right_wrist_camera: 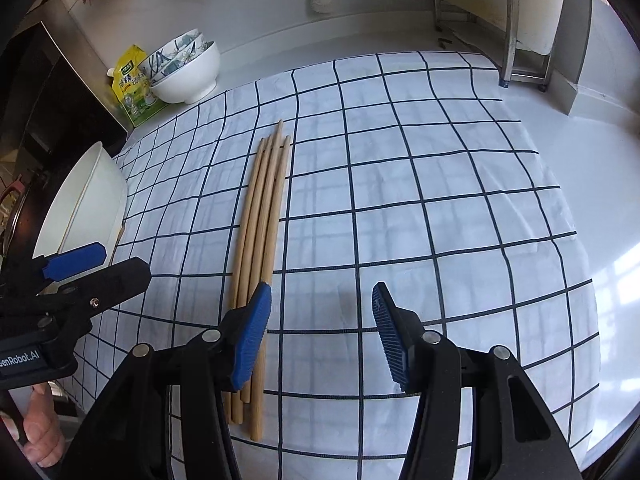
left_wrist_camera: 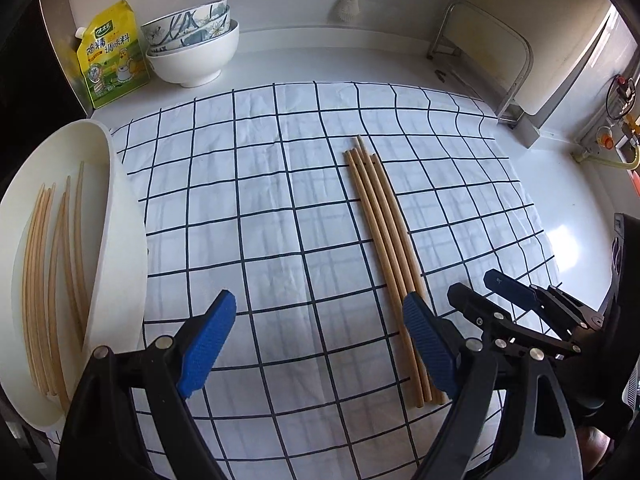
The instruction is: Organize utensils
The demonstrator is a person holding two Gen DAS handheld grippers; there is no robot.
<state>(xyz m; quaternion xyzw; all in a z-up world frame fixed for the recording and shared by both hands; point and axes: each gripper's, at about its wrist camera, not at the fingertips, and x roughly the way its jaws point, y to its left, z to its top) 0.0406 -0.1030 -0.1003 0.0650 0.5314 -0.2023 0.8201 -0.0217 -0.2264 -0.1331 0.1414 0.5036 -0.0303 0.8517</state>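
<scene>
Several wooden chopsticks (left_wrist_camera: 384, 248) lie side by side on a white checked cloth (left_wrist_camera: 260, 200). My left gripper (left_wrist_camera: 320, 344) hangs open over the cloth, its right pad over the bundle's near end and nothing between the pads. At the left a white oval tray (left_wrist_camera: 120, 240) holds several more chopsticks (left_wrist_camera: 52, 280). In the right wrist view my right gripper (right_wrist_camera: 320, 336) is open and empty, with its left pad over the near part of the chopsticks (right_wrist_camera: 260, 220). Each gripper shows in the other's view: the right gripper (left_wrist_camera: 486, 290), the left gripper (right_wrist_camera: 100, 270).
Stacked bowls (left_wrist_camera: 192, 48) and a yellow seasoning pouch (left_wrist_camera: 112, 56) stand at the back left by the wall. A metal rack (left_wrist_camera: 480, 48) stands at the back right. The white tray (right_wrist_camera: 88, 200) sits at the cloth's left edge. A hand (right_wrist_camera: 40, 432) holds the left gripper.
</scene>
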